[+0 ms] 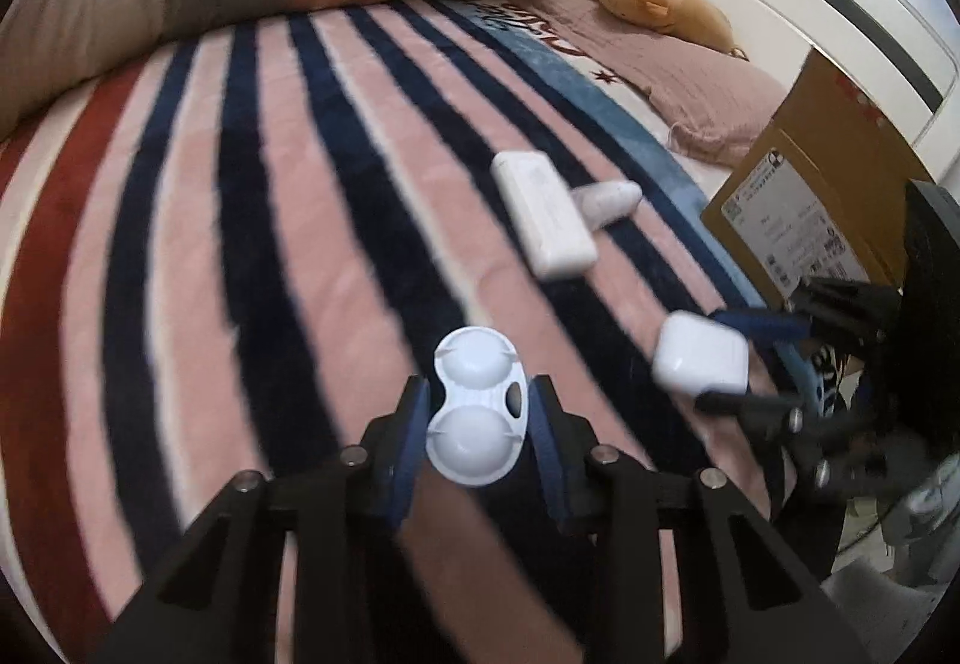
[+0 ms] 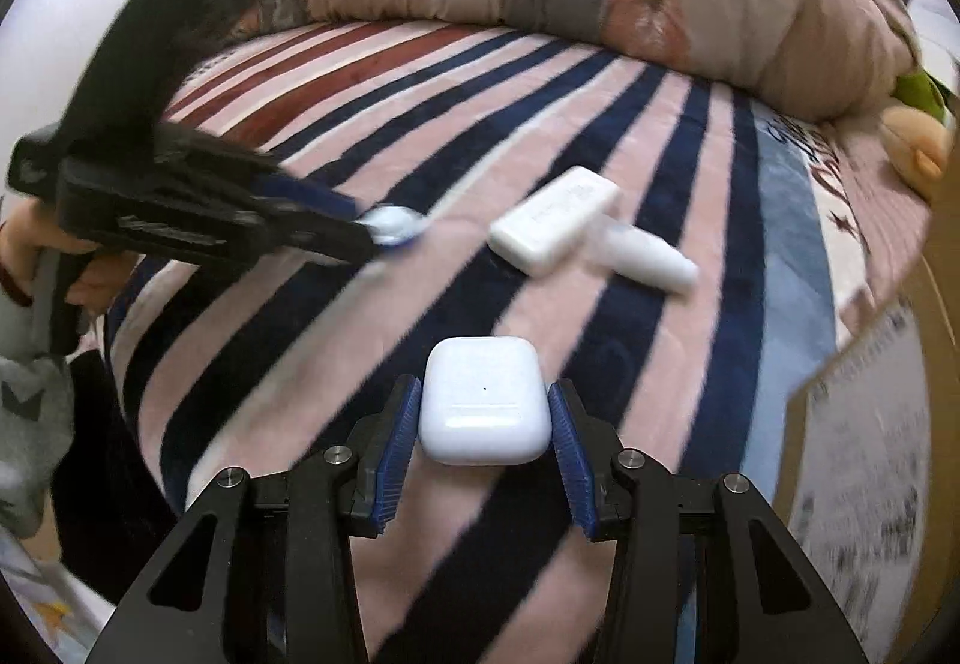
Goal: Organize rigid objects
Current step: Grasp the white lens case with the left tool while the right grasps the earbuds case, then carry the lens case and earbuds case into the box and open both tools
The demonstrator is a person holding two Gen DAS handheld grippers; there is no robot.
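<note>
Only blurred, unreadable print marks the cardboard box [image 1: 798, 196].

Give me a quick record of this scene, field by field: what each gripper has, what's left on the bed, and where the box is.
left gripper: shut on lens case
right gripper: shut on earbud case
on blanket: white brush, handle pointing toward box
box: cardboard, at bed's right edge
image: motion-blurred

Earbud case [image 2: 485, 403] glossy smooth plastic; blanket [image 2: 600, 136] fuzzy cloth; box [image 1: 798, 166] matt cardboard.
</note>
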